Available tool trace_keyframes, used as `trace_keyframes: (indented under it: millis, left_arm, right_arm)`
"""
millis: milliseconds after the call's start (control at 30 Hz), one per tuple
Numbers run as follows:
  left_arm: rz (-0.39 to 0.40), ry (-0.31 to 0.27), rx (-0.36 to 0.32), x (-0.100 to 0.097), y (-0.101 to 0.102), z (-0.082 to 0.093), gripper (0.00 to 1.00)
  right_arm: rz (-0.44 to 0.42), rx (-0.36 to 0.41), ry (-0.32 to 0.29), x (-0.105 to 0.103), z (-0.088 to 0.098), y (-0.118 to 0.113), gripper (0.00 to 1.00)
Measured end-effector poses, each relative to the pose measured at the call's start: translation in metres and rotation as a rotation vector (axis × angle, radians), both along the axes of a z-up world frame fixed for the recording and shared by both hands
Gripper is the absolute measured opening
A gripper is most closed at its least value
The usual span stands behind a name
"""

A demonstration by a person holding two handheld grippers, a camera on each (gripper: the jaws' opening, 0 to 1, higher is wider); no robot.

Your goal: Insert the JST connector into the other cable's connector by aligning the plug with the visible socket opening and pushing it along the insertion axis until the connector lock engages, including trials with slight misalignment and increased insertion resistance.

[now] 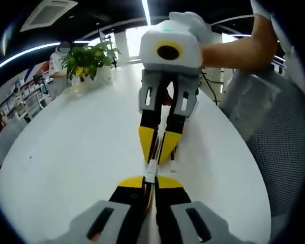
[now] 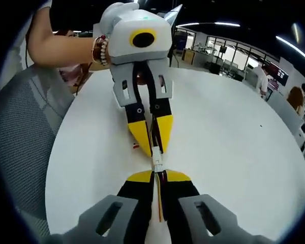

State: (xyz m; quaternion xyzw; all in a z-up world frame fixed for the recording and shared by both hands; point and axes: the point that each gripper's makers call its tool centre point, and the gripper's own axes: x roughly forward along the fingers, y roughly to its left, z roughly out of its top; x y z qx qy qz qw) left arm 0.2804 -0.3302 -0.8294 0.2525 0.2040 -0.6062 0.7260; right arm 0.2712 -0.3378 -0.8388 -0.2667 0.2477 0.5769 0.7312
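Now, in the left gripper view, the left gripper [image 1: 150, 184] rises from the near edge with its yellow-tipped jaws pressed together on a thin cable whose white connector [image 1: 151, 172] sticks out just past the tips. The right gripper [image 1: 160, 151] comes in from the far side, pointing back toward the camera, its jaws also pinched on a cable; the white connector sits between the two sets of tips, touching or nearly touching the far pair. Whether the two halves are fully seated cannot be told from this view. A hand [image 1: 193, 25] grips the right gripper's white body from behind. All of it hangs just above a white round tabletop [image 1: 76, 152], with a potted plant [image 1: 91, 58] at the far left and a mesh chair [image 1: 282, 152] on the right.

In the right gripper view, the right gripper [image 2: 160, 178] has its jaws pinched on red and yellow wires [image 2: 159, 201], and the white connector [image 2: 156, 161] lies just beyond its tips. The left gripper [image 2: 153, 142] reaches in from the far side, jaws closed around its own cable, tips meeting the connector's far end. A bracelet [image 2: 99, 50] circles the wrist of the hand holding it.
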Motion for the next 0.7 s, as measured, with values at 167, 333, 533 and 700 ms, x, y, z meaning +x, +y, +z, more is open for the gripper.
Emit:
trace_keyframes:
  millis: [167,333,533,700]
  left_arm:
    - [0.016,0.001,-0.021,0.003,0.002,0.006,0.00]
    - [0.018,0.011,-0.043,0.002,0.001,0.008,0.00]
    - [0.011,0.002,-0.045,0.001,-0.001,0.009,0.00]
    - [0.010,0.012,-0.037,0.001,0.001,0.007,0.00]
  right_arm:
    - [-0.006,0.028,-0.016,0.003,0.007,0.001,0.04]
    - [-0.005,0.037,-0.027,0.004,0.010,0.003,0.04]
    - [-0.019,0.047,-0.016,0.005,0.011,0.003,0.04]
    - [-0.017,0.040,-0.012,0.004,0.010,0.005,0.04]
